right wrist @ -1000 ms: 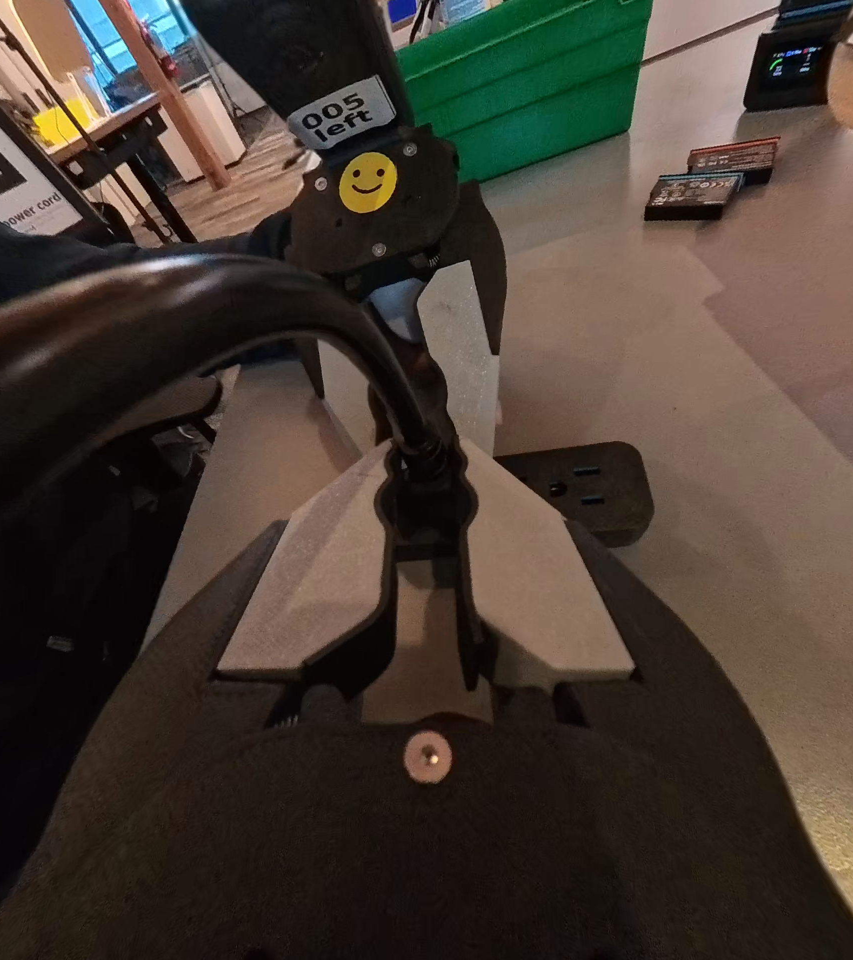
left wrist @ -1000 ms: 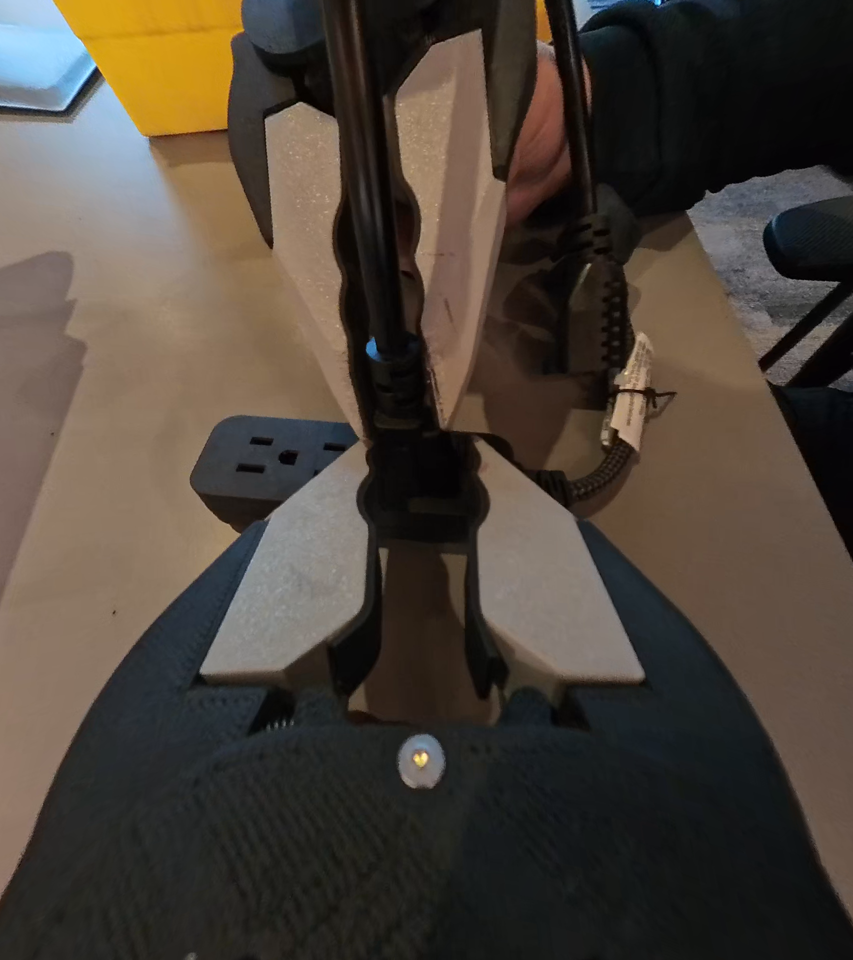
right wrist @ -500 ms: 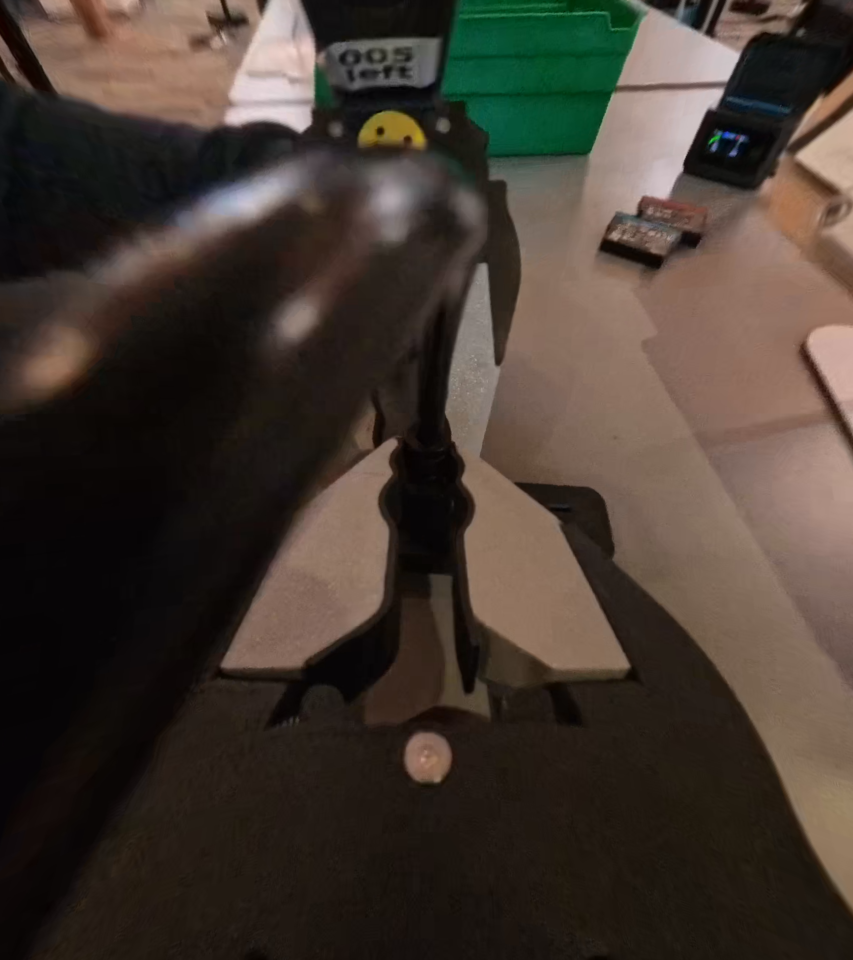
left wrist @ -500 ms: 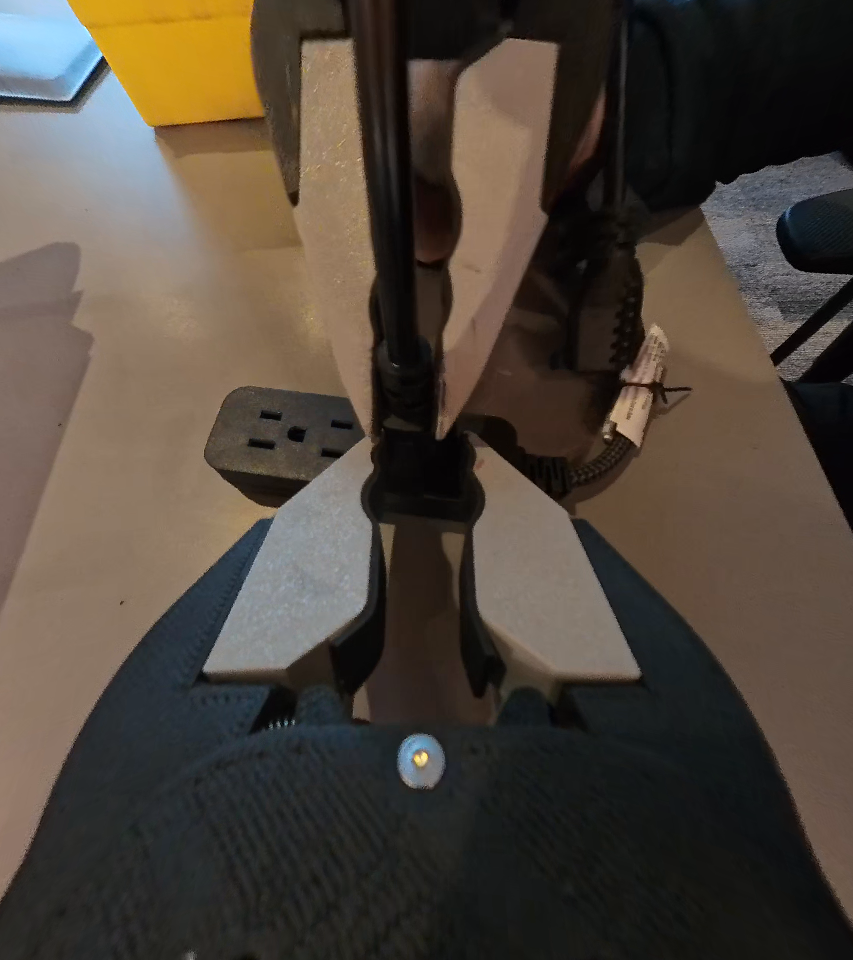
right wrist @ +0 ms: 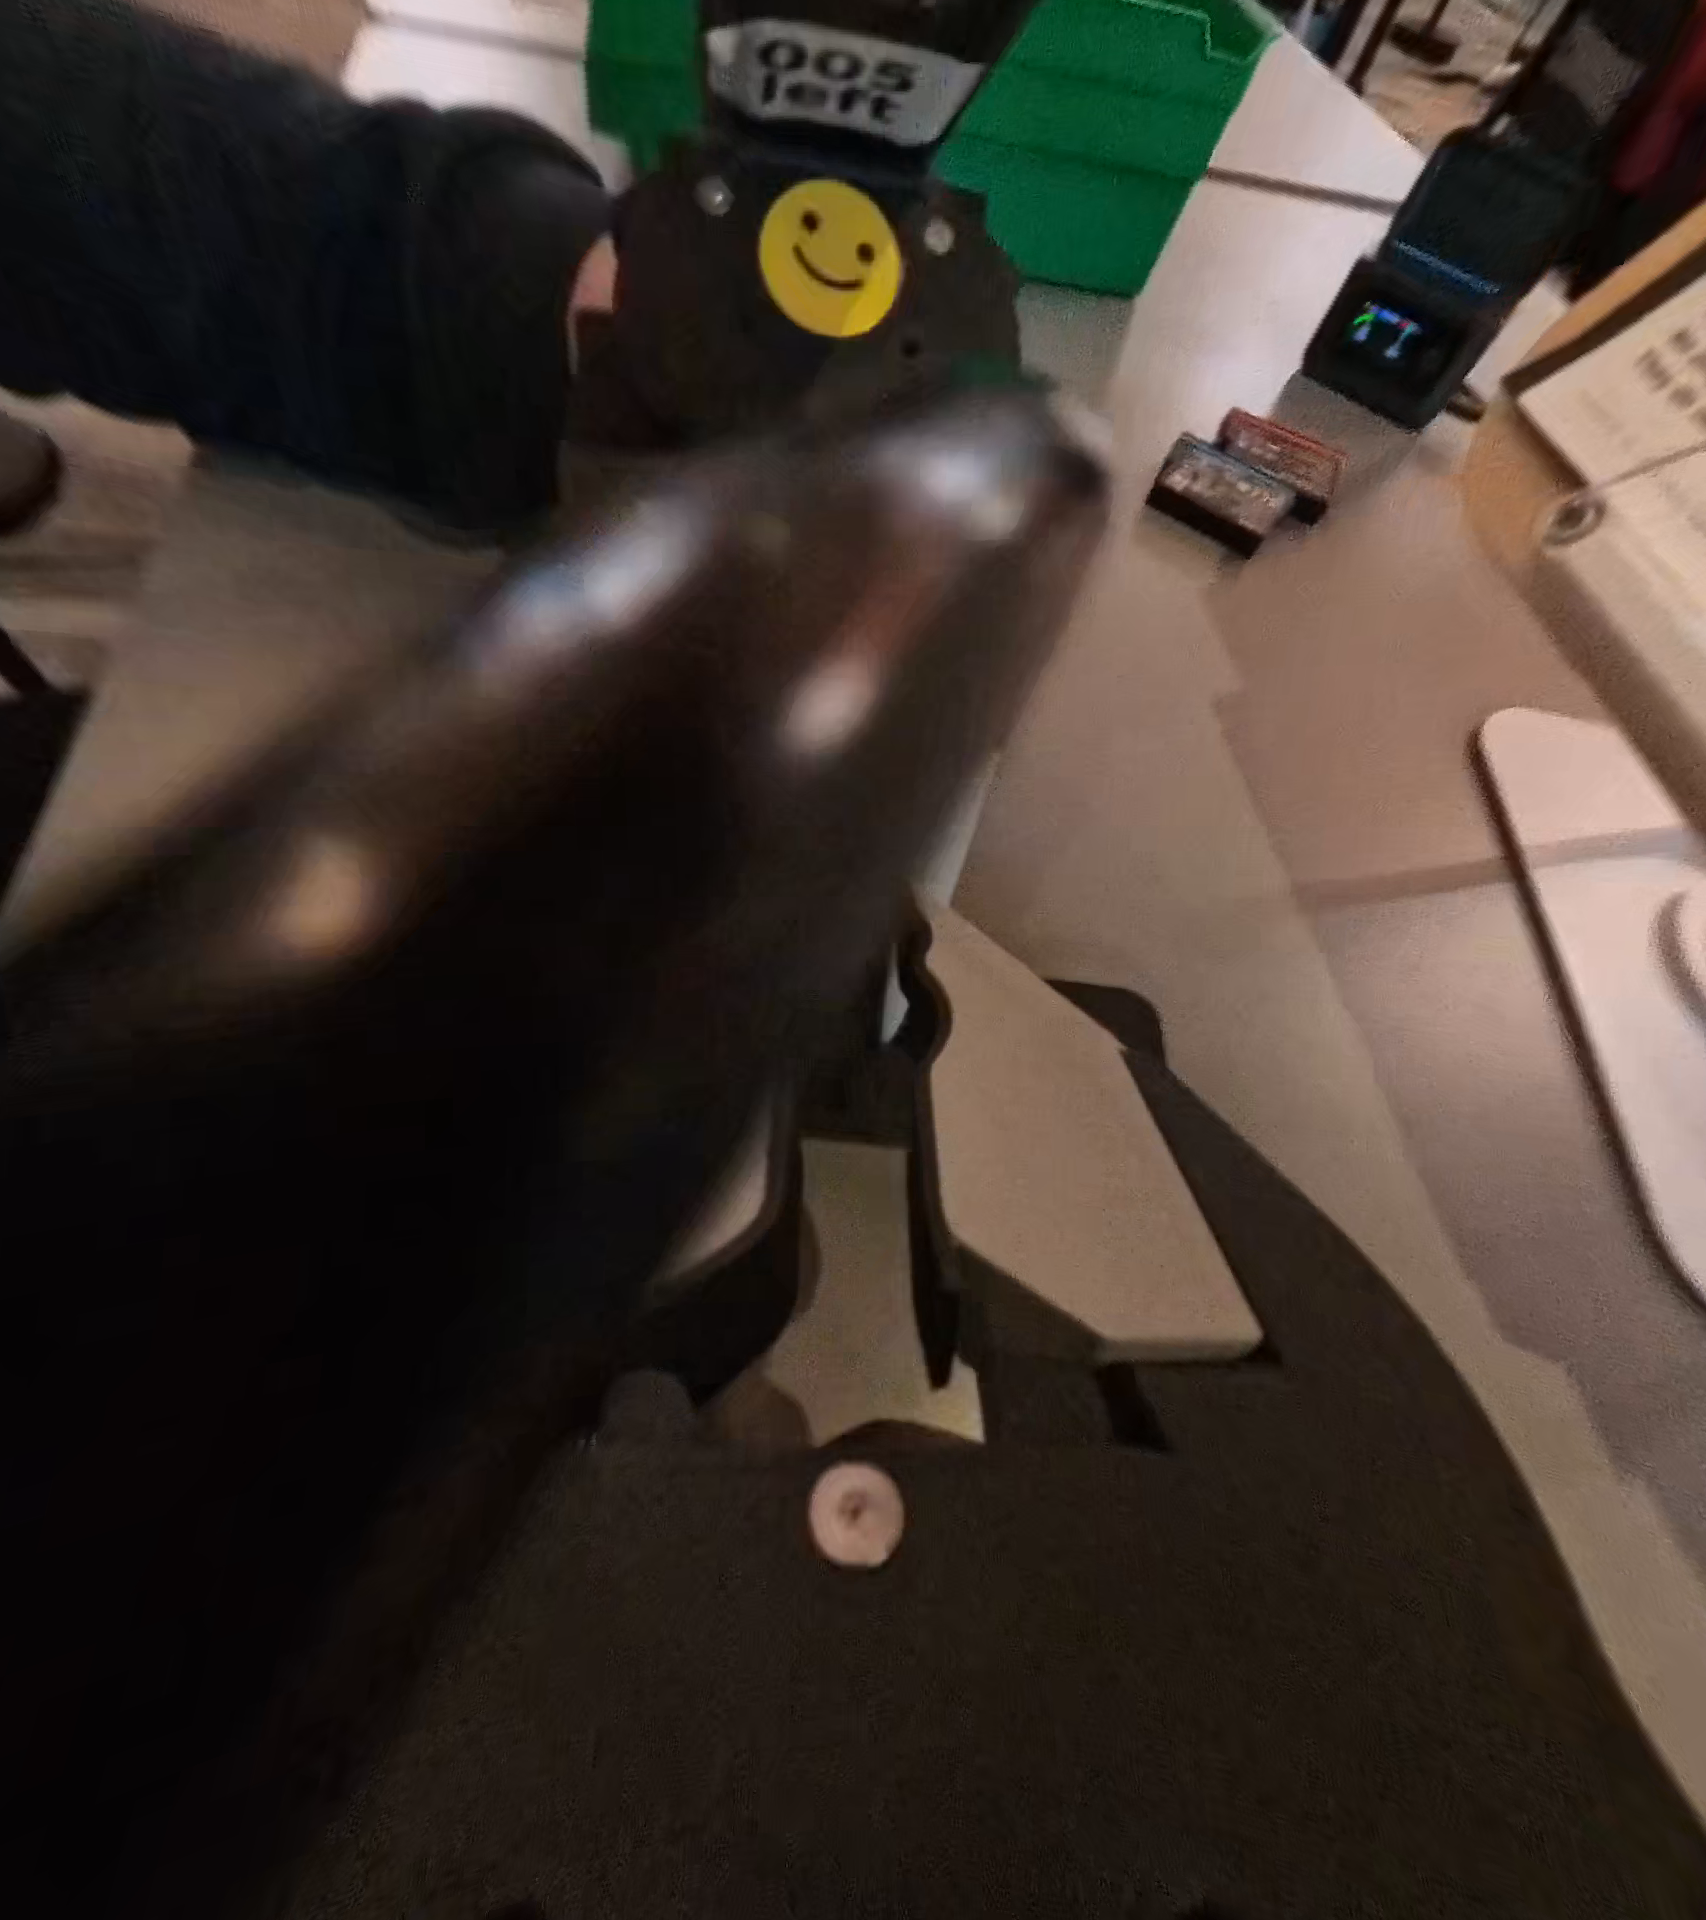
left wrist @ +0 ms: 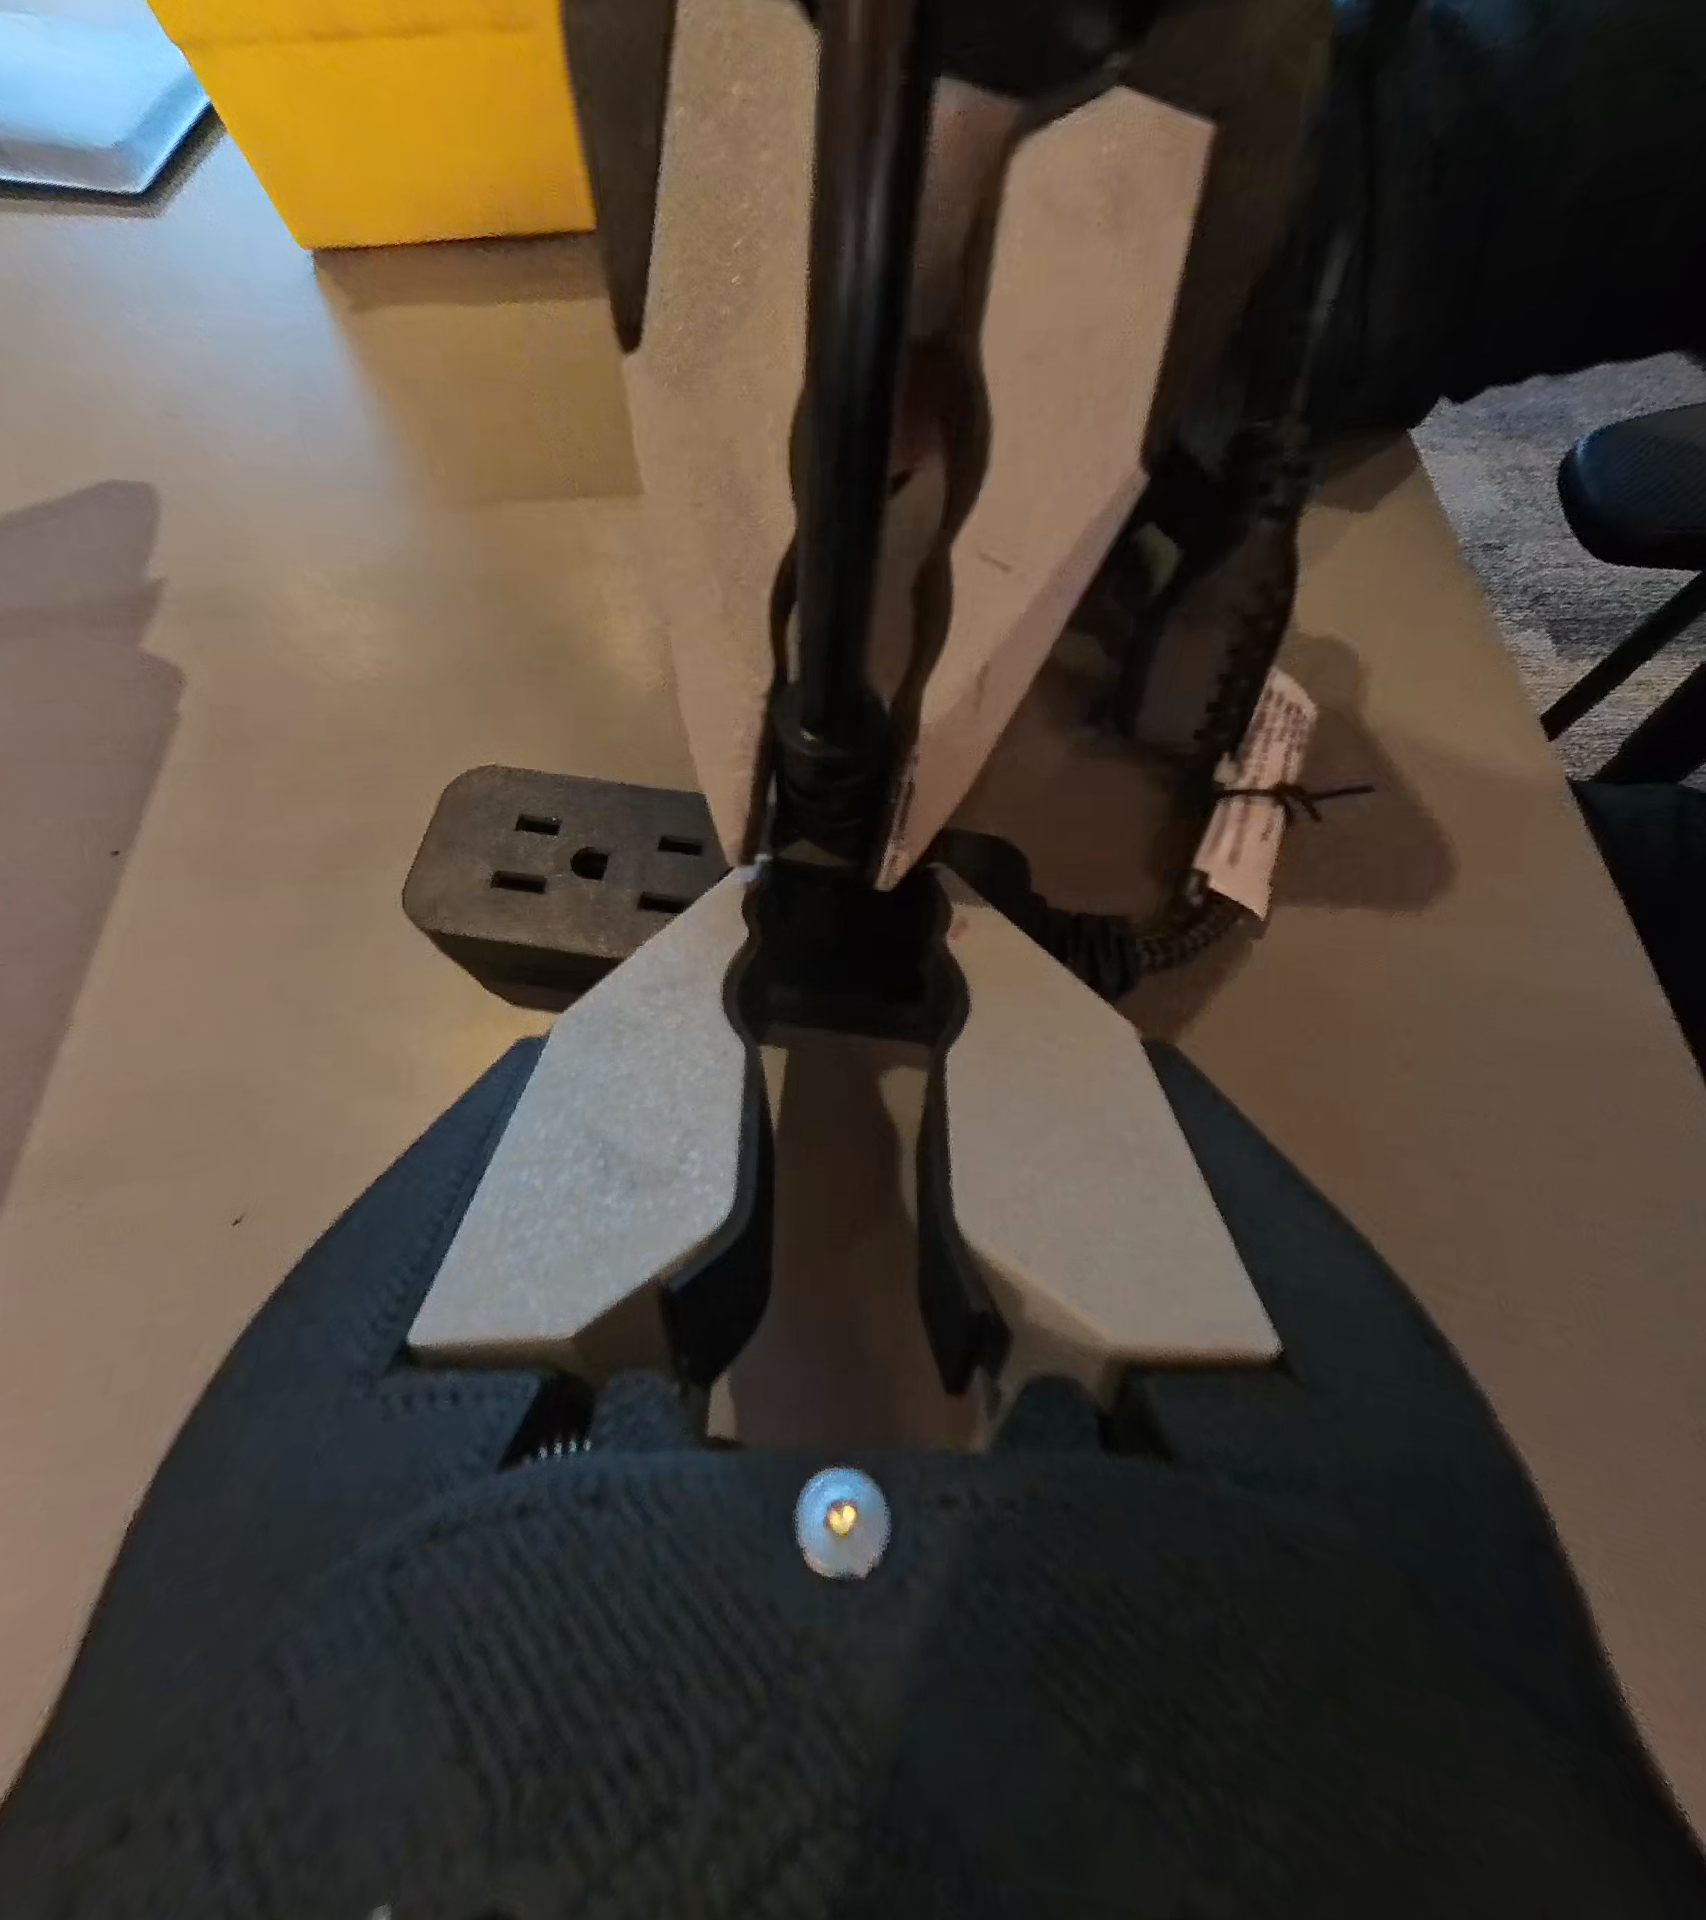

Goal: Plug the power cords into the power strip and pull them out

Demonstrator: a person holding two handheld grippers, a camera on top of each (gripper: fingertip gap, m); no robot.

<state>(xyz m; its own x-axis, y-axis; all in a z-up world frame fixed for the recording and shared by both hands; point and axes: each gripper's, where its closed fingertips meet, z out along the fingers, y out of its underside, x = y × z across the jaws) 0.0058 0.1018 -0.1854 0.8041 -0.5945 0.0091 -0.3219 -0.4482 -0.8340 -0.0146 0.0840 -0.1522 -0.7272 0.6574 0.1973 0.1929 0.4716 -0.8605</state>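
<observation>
My left gripper [left wrist: 849,920] is shut on a black plug [left wrist: 844,961] at the right end of the black power strip [left wrist: 558,873]. My right gripper [left wrist: 828,847] reaches in from the far side and is shut on the same power cord [left wrist: 854,416] just above the plug. The fingers hide whether the plug sits in a socket. Two free sockets show on the strip's left. In the right wrist view a blurred loop of the cord [right wrist: 620,779] covers most of the frame; one finger [right wrist: 1057,1174] shows, and the left gripper's body [right wrist: 828,260] is opposite.
The strip's braided cable [left wrist: 1140,940] with a white tag [left wrist: 1254,800] lies right of it. A yellow box [left wrist: 392,114] stands far left, a chair [left wrist: 1701,499] off the table's right edge. A green bin [right wrist: 1067,135], a small screen device [right wrist: 1389,332], two dark boxes [right wrist: 1244,478] and a white stand base [right wrist: 1659,1039] show.
The right gripper has risen steeper over the plug and its camera has turned right. The cord loop now blocks that view and hides the strip. The left gripper stays shut on the plug.
</observation>
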